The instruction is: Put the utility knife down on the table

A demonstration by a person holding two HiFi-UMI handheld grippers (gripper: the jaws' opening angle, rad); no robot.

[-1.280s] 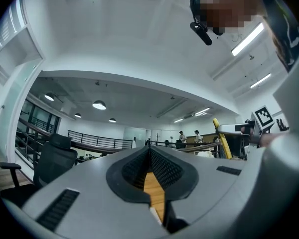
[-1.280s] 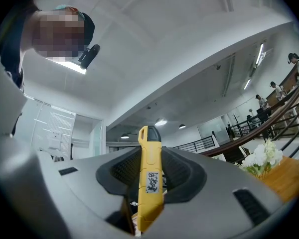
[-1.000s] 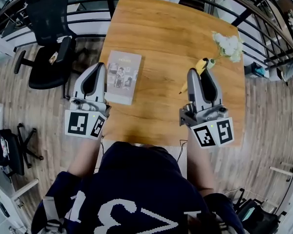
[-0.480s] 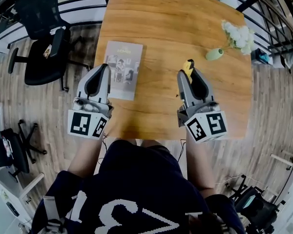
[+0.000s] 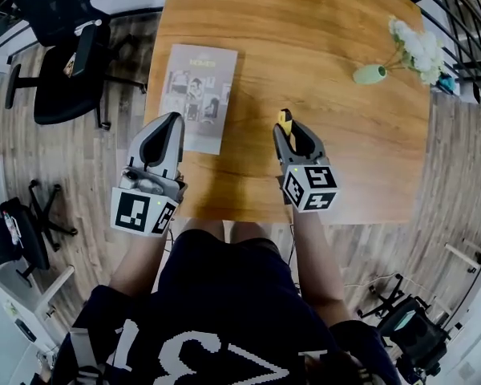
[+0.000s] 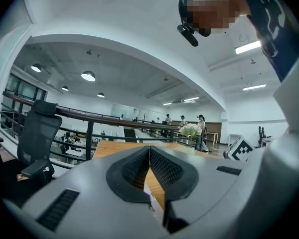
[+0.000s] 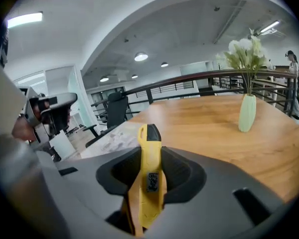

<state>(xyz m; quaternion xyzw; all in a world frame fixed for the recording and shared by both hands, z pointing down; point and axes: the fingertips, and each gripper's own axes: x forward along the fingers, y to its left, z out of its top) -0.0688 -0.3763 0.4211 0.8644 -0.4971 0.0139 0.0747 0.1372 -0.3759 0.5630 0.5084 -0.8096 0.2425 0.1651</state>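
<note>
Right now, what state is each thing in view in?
utility knife: held between jaws, not yet on the table
right gripper: shut on the utility knife
left gripper: shut, empty
booklet: closed, flat on the table
vase: upright, holding white flowers

utility knife [image 5: 284,118] mostly hidden, office chair [image 5: 60,83] cropped

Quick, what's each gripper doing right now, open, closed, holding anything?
Left gripper: closed, empty.
Right gripper: closed on the yellow utility knife.

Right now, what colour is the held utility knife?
Yellow, black-tipped utility knife; right gripper view shows it best.
</note>
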